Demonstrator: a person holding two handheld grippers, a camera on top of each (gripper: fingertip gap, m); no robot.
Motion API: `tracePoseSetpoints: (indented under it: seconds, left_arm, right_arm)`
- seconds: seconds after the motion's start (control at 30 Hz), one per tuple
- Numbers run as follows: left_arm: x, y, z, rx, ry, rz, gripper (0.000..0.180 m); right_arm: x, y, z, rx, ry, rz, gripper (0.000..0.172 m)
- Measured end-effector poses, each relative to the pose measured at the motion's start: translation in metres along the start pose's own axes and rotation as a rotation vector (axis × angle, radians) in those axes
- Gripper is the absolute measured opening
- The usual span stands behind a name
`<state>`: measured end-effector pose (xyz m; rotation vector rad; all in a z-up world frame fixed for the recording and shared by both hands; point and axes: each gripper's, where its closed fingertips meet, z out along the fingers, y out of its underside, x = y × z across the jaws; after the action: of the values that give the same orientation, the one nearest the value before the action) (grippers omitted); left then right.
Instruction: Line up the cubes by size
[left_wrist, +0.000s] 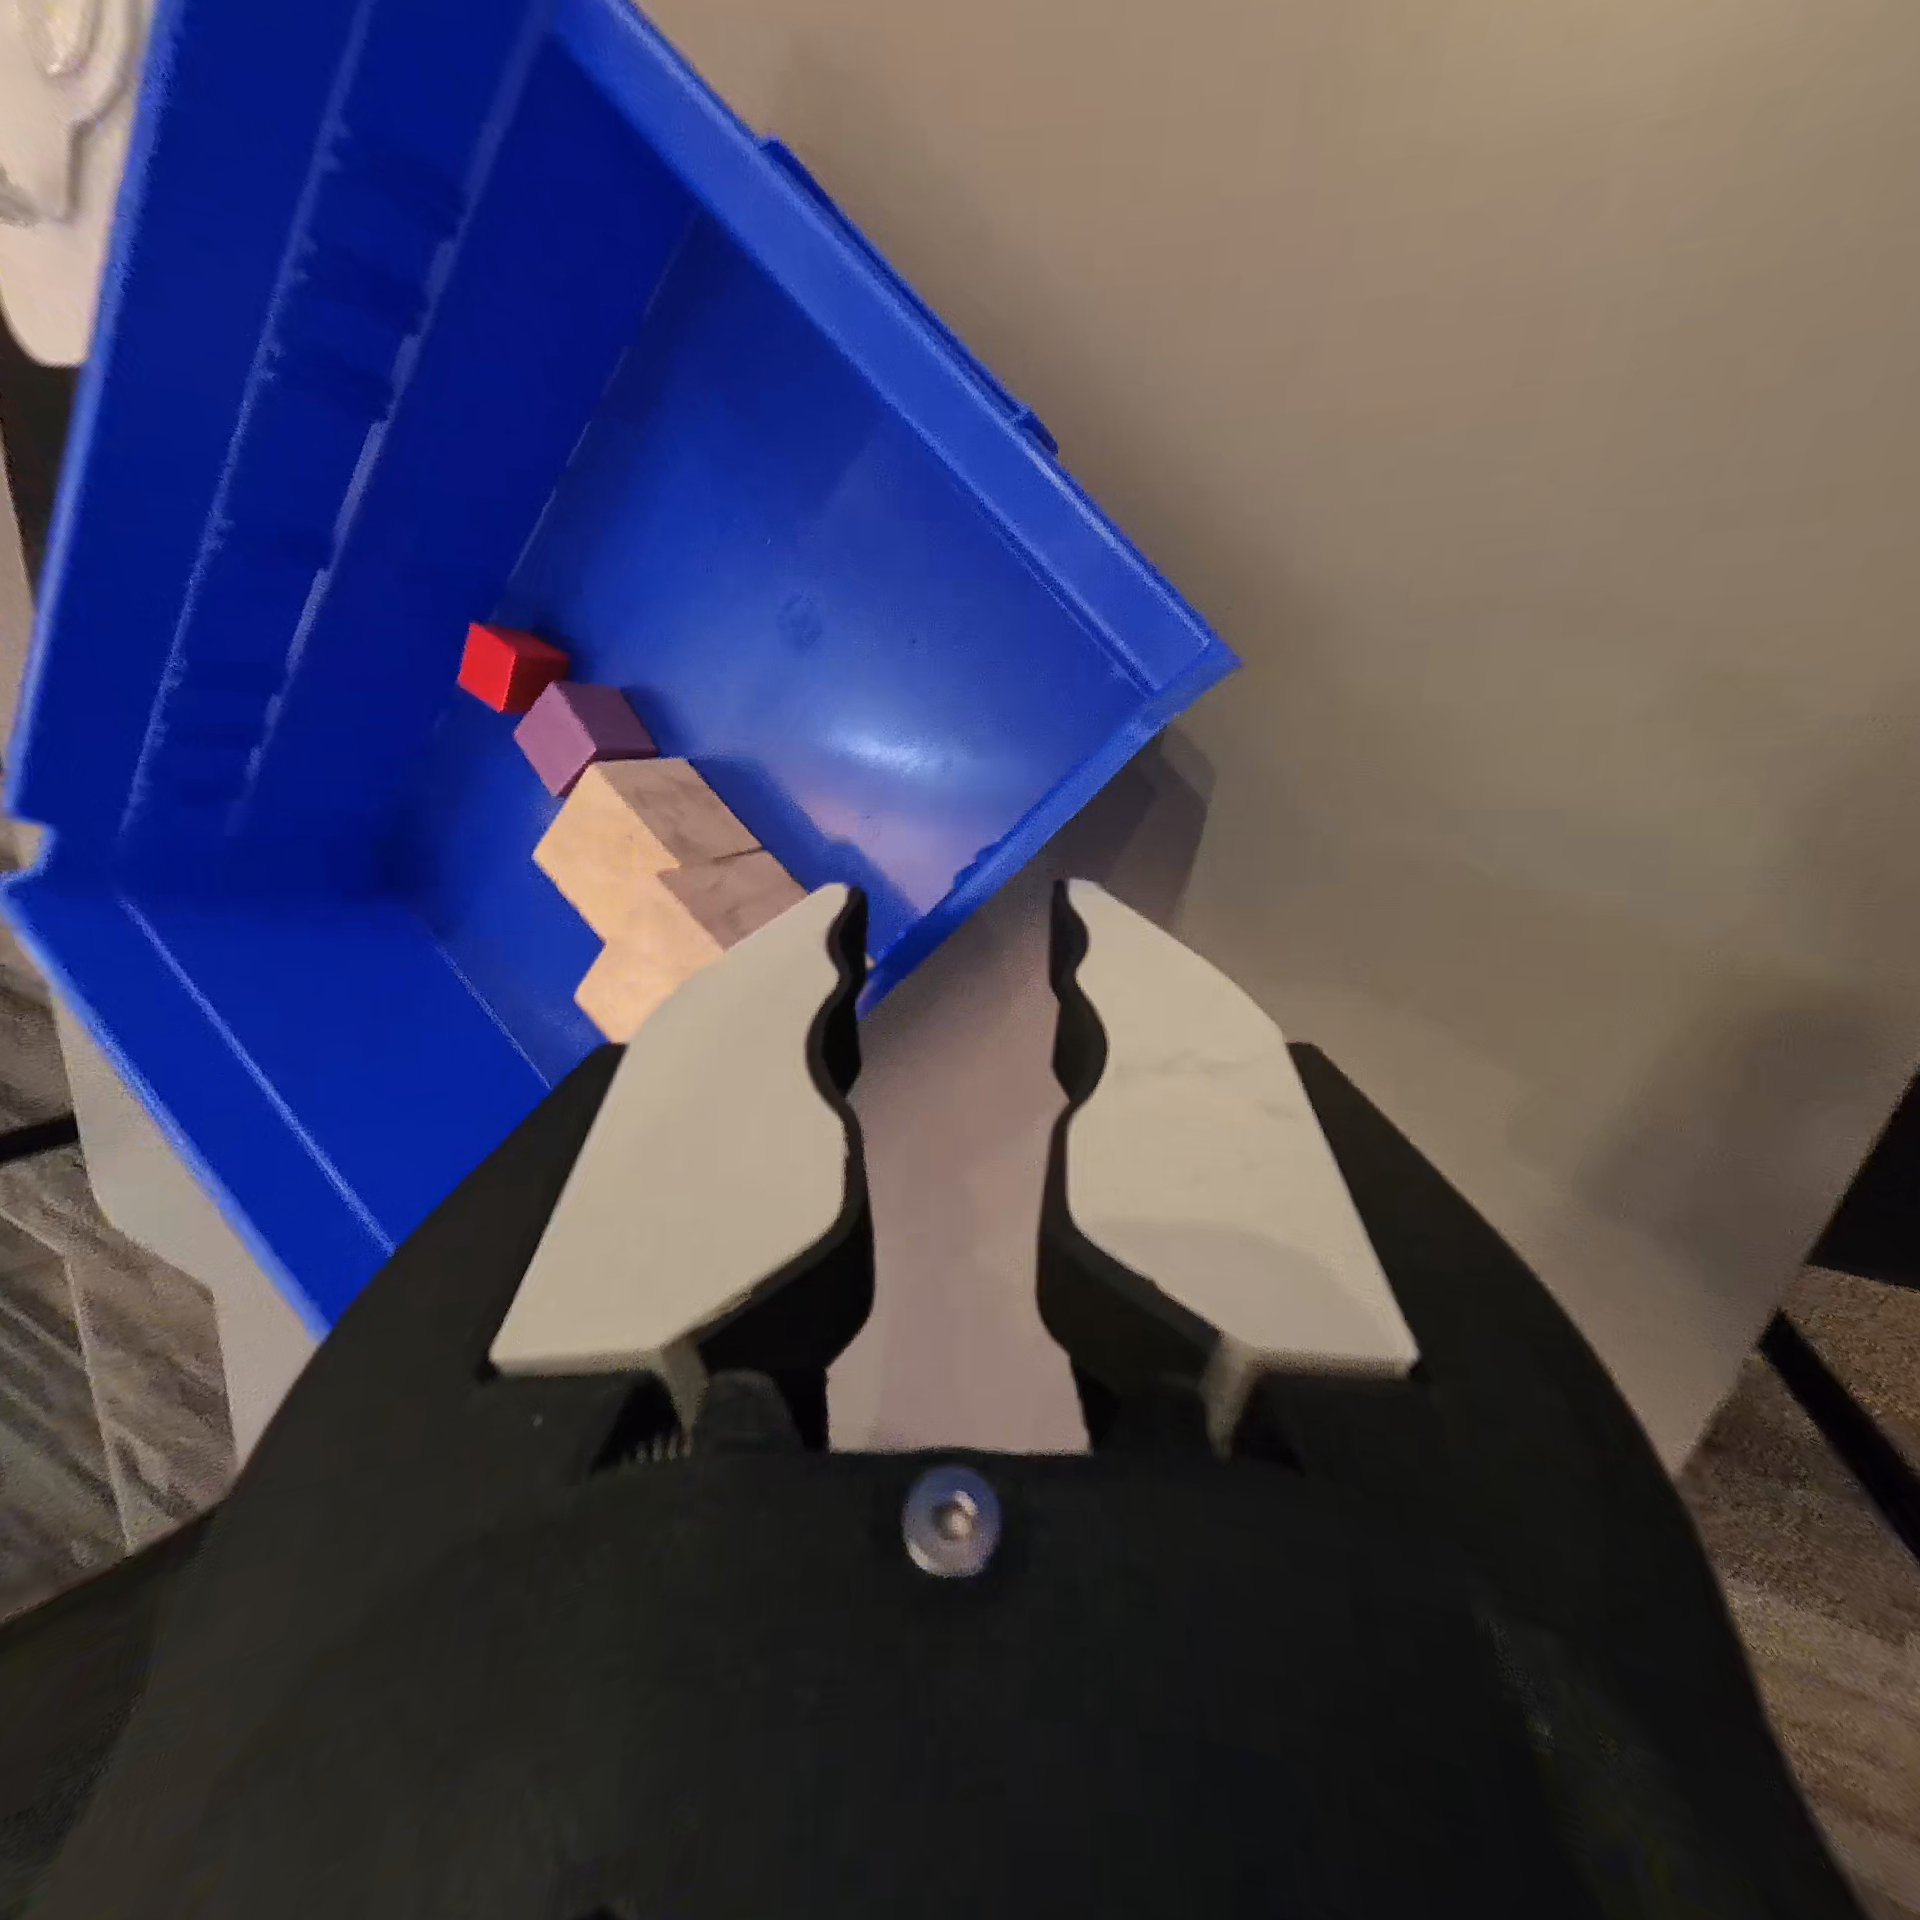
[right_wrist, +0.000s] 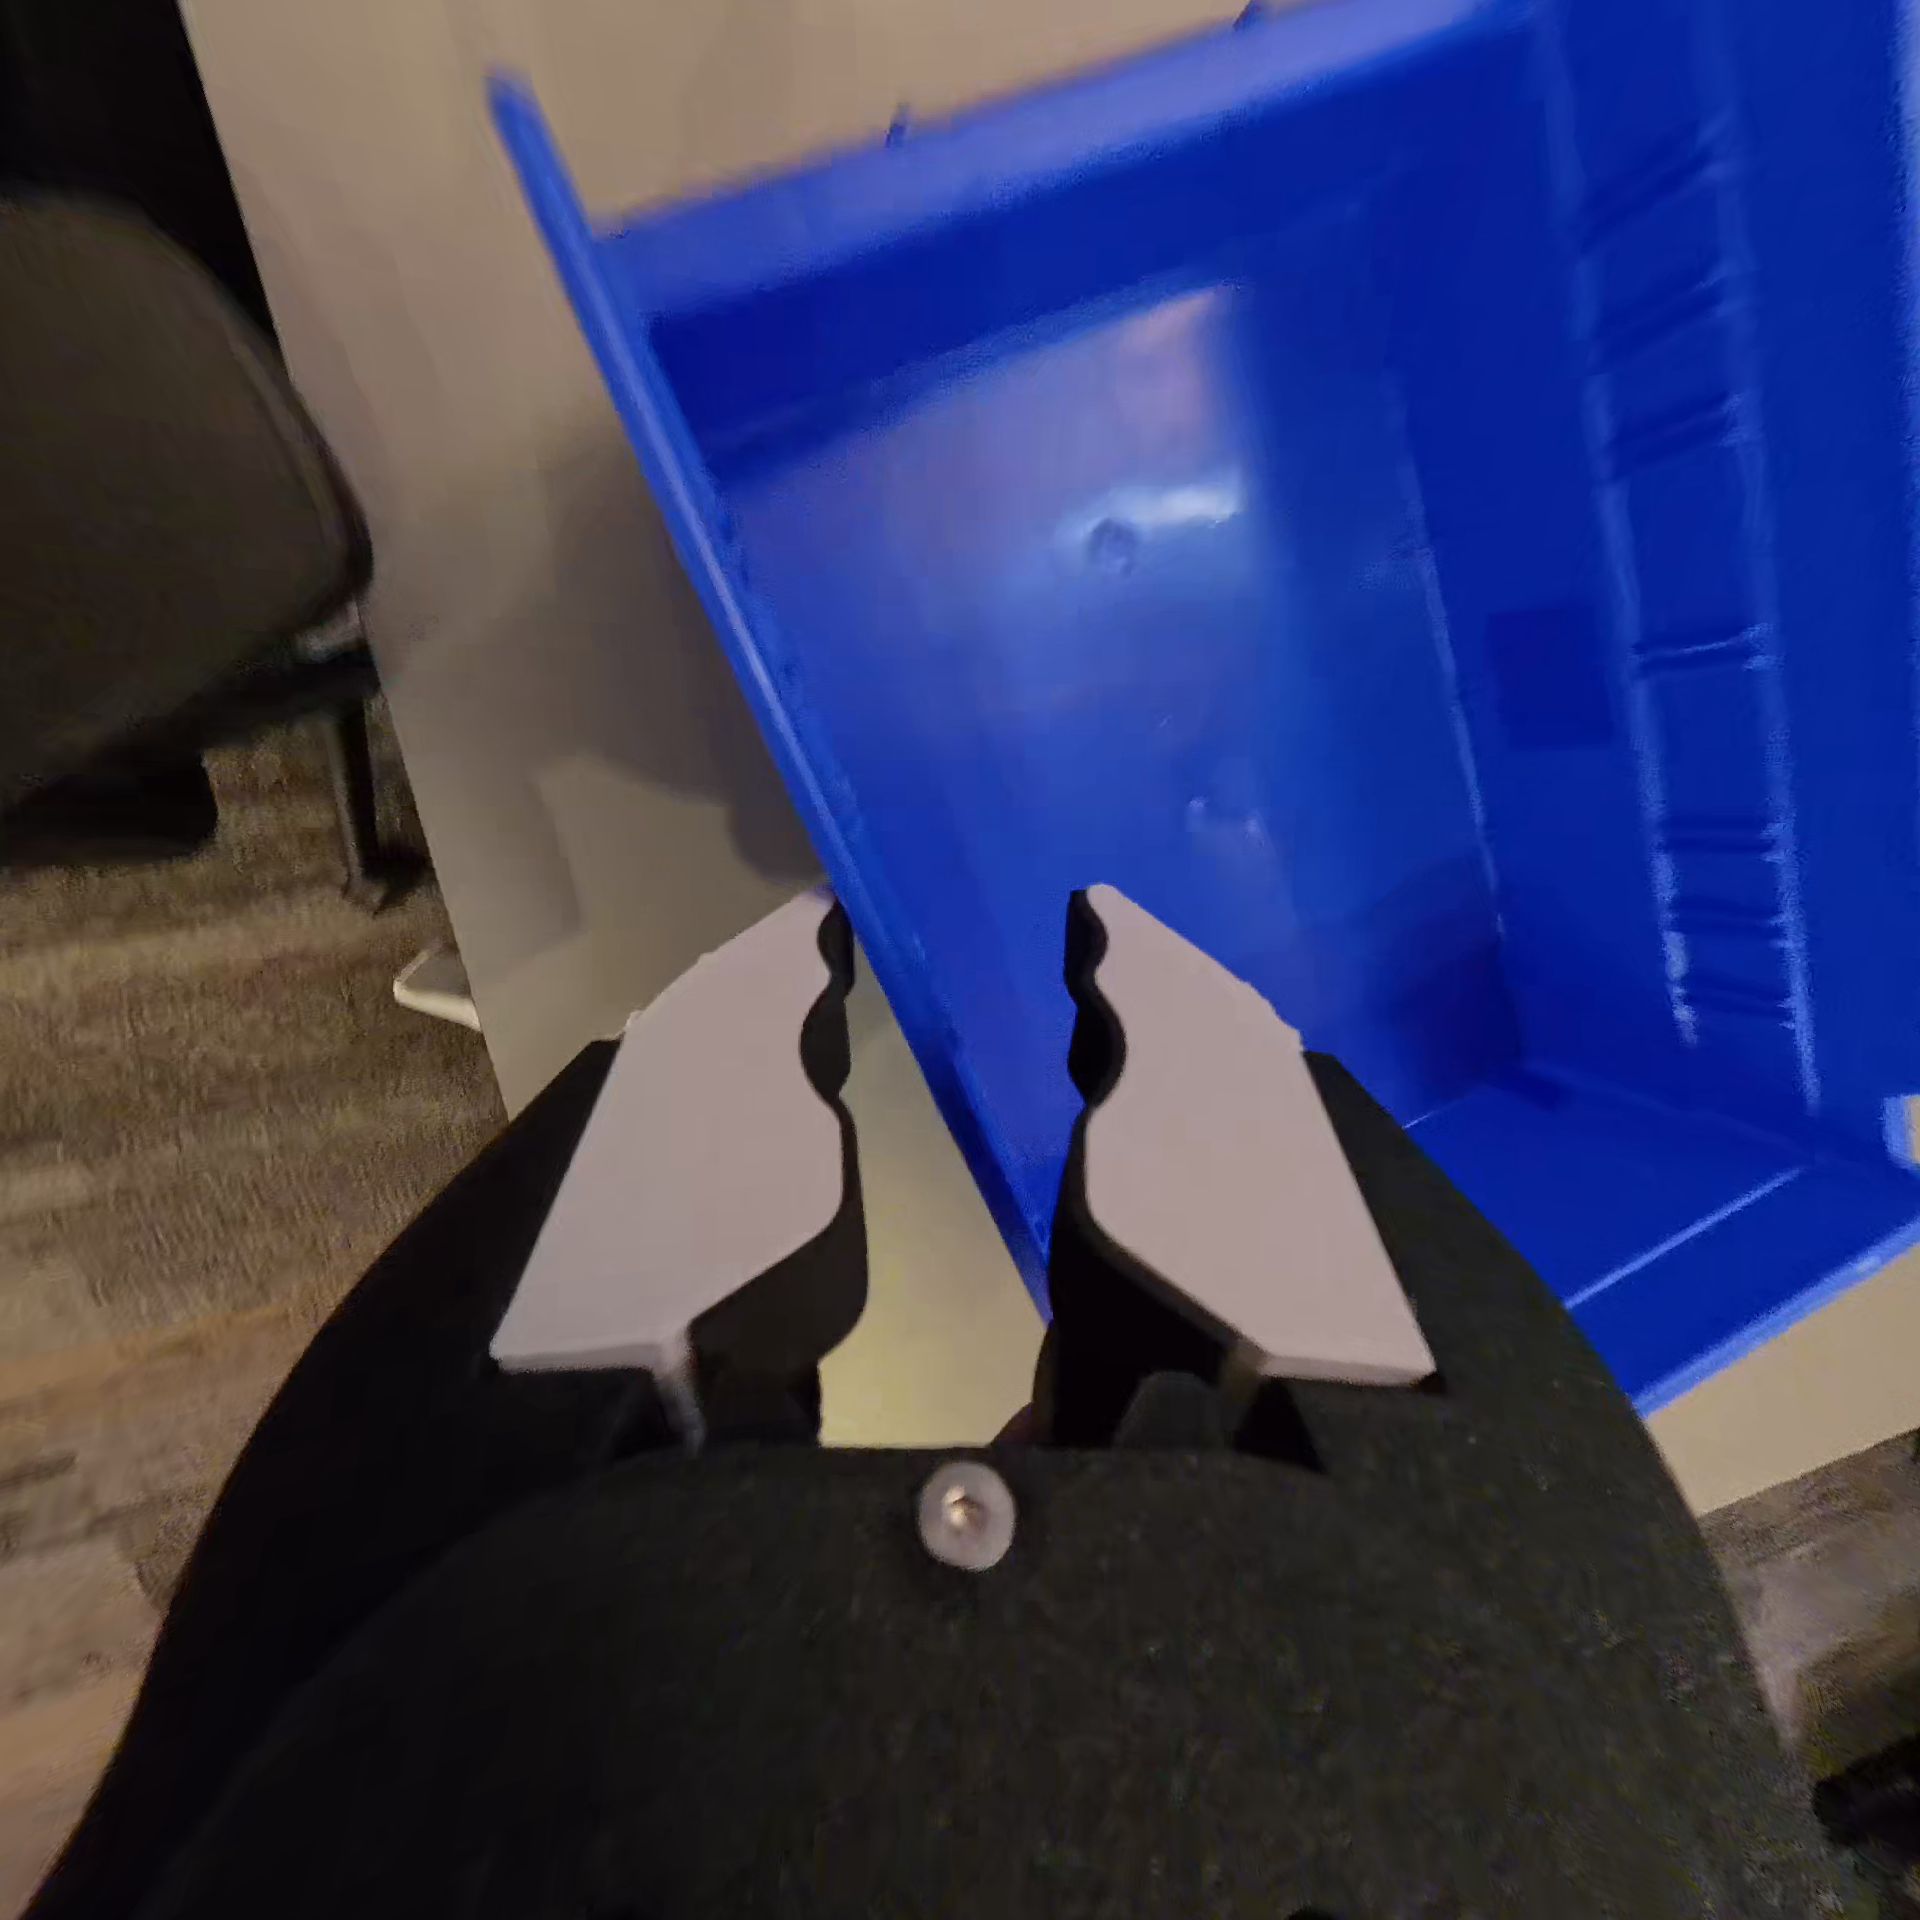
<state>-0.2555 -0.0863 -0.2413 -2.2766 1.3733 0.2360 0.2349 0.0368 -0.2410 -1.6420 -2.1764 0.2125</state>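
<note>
Four cubes sit in a diagonal row inside the blue plastic bin (left_wrist: 343, 1039), hard against its long ribbed wall: one small red wooden cube (left_wrist: 509, 665) at the far end, one purple wooden cube (left_wrist: 582, 732) touching it, then two bare pale wooden cubes, the nearer and larger one (left_wrist: 665, 951) partly hidden behind my left finger, the other (left_wrist: 634, 826) between it and the purple. They step up in size toward me, so I judge the line already sorted or close to it. The row lies ahead and to the left of my left hand-held gripper (left_wrist: 956, 904), long axis running from near-centre up to far-left; the left one is clearly the nearer, since the right wrist view shows no cubes at all, only bin floor. My left hand-held gripper is open and holds nothing, with the bin's near corner rim between the tips but no pad pressing on it, pale tabletop (left_wrist: 1455, 520) showing through the gap. My right hand-held gripper (right_wrist: 956, 904) is also open, straddling the bin's side wall (right_wrist: 727, 582), one finger outside and one over the bin floor, not clamped as far as I can see. One bin, one tabletop, one dark chair (right_wrist: 156, 499) on the carpet beyond.
</note>
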Motion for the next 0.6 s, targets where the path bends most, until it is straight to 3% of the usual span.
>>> tracePoseSetpoints:
  seconds: [0.13, 0.27, 0.43, 0.6]
  left_arm:
    - [-0.006, -0.024, -0.03, 0.053, -0.031, -0.131, 0.049]
    - [-0.008, -0.07, -0.038, 0.105, -0.083, -0.161, 0.047]
    - [-0.01, -0.11, -0.001, 0.09, -0.066, -0.22, 0.042]
    - [-0.017, -0.107, 0.053, -0.088, -0.028, -0.238, 0.048]
  right_arm:
    - [0.003, -0.047, -0.007, 0.055, 0.055, 0.109, 0.046]
    - [0.008, -0.077, -0.014, 0.084, 0.089, 0.104, 0.044]
    - [0.033, -0.13, -0.002, 0.207, 0.066, 0.253, 0.044]
    - [0.052, -0.147, 0.055, 0.039, 0.116, 0.23, 0.056]
